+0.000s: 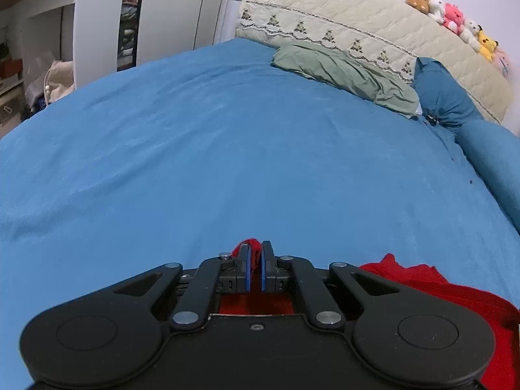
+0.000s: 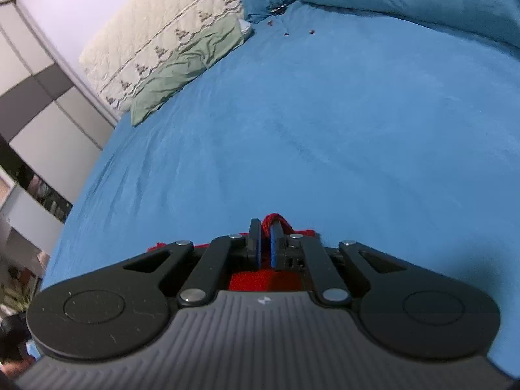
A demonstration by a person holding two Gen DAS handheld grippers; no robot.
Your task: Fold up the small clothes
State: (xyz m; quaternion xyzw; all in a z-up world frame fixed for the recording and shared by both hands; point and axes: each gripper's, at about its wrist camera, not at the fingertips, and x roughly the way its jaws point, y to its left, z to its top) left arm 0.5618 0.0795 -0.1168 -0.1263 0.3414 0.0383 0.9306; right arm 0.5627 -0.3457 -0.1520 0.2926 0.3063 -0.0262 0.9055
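A red knitted garment [image 1: 455, 295] lies on the blue bed sheet [image 1: 227, 146] at the near edge, mostly hidden under my left gripper. My left gripper [image 1: 256, 247] pinches a tuft of this red cloth between its blue pads, which stand close together. In the right wrist view the same red garment [image 2: 263, 281] shows beneath the mechanism. There my right gripper [image 2: 265, 224] holds a small fold of it, which sticks up between the narrow jaws. Both grippers point down toward the sheet [image 2: 325, 130].
A green pillow [image 1: 344, 71] and a rolled blue duvet [image 1: 445, 94] lie at the head of the bed, below a beige quilted headboard cover [image 1: 357, 22] topped with plush toys [image 1: 455, 16]. A white desk [image 1: 65, 0] and a wardrobe [image 2: 39, 97] stand beside the bed.
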